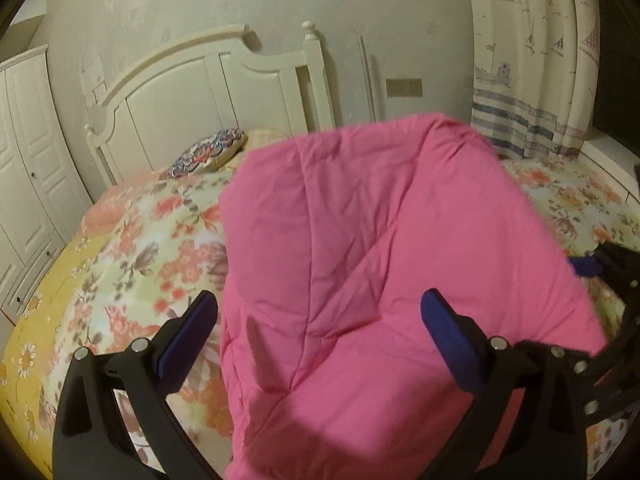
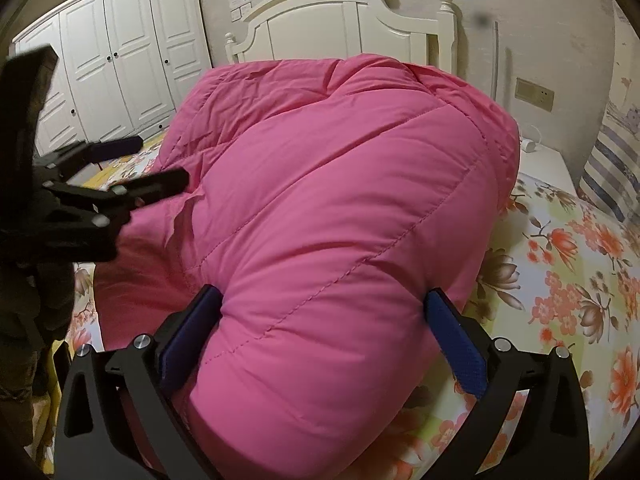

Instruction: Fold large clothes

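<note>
Right wrist view: right gripper [image 2: 324, 336] spread wide w/ the pink quilted garment [image 2: 320, 184] bulging between its pads, prob. steadying the fold. Left gripper [image 1: 320, 340] open, empty, just above the fabric. Garment mid-bed [image 2: 560, 280], floral sheet.

Puffy pink quilted coat [image 2: 332, 200], folded into thick bundle, lying on bed

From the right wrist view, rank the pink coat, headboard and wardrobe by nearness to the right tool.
1. Pink coat: between the right tool's fingers.
2. Headboard: straight ahead, behind the coat.
3. Wardrobe: far left, against the wall.
</note>
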